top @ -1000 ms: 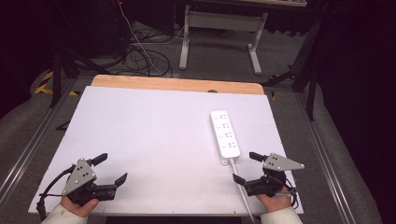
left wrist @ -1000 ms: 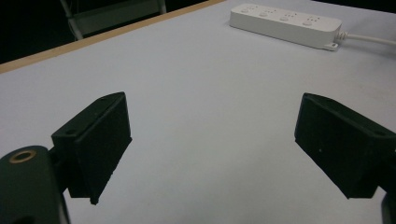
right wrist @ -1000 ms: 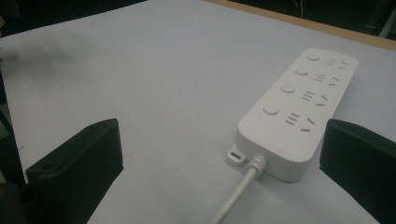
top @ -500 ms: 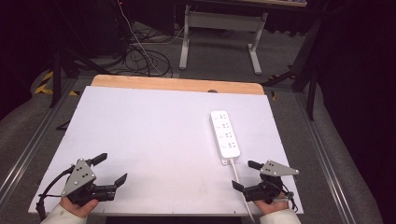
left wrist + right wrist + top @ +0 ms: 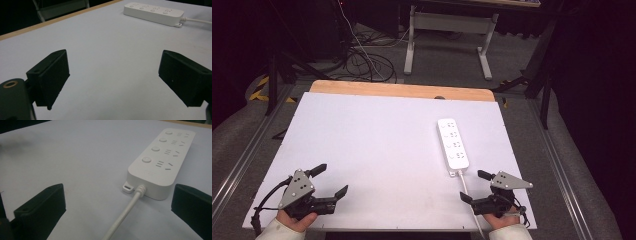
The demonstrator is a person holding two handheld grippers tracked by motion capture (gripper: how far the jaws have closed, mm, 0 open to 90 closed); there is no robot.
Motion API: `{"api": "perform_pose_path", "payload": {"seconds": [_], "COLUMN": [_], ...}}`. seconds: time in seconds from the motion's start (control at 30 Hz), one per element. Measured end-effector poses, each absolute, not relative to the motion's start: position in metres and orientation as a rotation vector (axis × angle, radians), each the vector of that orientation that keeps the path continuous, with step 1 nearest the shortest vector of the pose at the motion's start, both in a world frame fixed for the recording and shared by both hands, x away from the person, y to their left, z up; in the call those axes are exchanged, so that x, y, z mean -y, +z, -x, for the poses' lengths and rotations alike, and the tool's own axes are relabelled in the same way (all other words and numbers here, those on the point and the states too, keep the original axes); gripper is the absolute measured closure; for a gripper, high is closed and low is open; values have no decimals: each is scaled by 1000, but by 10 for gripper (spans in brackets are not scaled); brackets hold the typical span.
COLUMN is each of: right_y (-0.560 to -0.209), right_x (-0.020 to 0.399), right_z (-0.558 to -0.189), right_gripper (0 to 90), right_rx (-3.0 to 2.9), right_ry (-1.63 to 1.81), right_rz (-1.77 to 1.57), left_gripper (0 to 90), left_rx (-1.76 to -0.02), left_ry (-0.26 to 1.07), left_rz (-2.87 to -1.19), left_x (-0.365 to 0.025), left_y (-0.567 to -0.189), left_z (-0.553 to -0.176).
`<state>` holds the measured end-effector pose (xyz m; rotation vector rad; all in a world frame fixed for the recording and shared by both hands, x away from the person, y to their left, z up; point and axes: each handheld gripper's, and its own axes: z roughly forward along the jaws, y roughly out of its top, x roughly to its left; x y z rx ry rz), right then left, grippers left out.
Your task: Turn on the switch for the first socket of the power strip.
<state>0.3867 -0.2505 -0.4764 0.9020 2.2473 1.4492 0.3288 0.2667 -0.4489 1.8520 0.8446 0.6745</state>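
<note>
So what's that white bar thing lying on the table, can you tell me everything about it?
It is a white power strip, plastic by its look, lying flat on the right part of the white table. Its top carries four round buttons, each beside a socket group. A white cable leaves its near end, next to a small mounting tab, and runs toward the person. Nothing is plugged in. Only the table touches it; the right hand-held gripper sits just short of it, jaws apart.

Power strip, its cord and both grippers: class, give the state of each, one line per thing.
Power strip: lying flat on the white table, sockets up, nothing plugged in.
Cord: attached, running toward the table's near edge.
Left gripper: open, holding nothing.
Right gripper: open, holding nothing, the cord running between its jaws.
</note>
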Motion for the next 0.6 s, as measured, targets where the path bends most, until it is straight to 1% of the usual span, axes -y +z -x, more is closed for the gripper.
{"api": "perform_pose_path", "payload": {"seconds": [0.37, 0.5, 0.6], "right_y": [-475, -476, -475], "right_x": [250, 249, 249], "right_z": [-386, -386, -386], "right_gripper": [1, 1, 1], "right_rx": [-2259, -2265, -2264], "right_ry": [1427, 1423, 1424], "right_rz": [-889, -889, -889], "left_gripper": [101, 95, 94], "left_rx": [-827, -839, -853], "left_ry": [699, 673, 682], "left_rz": [-1853, -1844, -1849], "left_x": [-266, -266, -266], "left_y": [-449, -449, -449], "left_z": [-328, -329, -329]}}
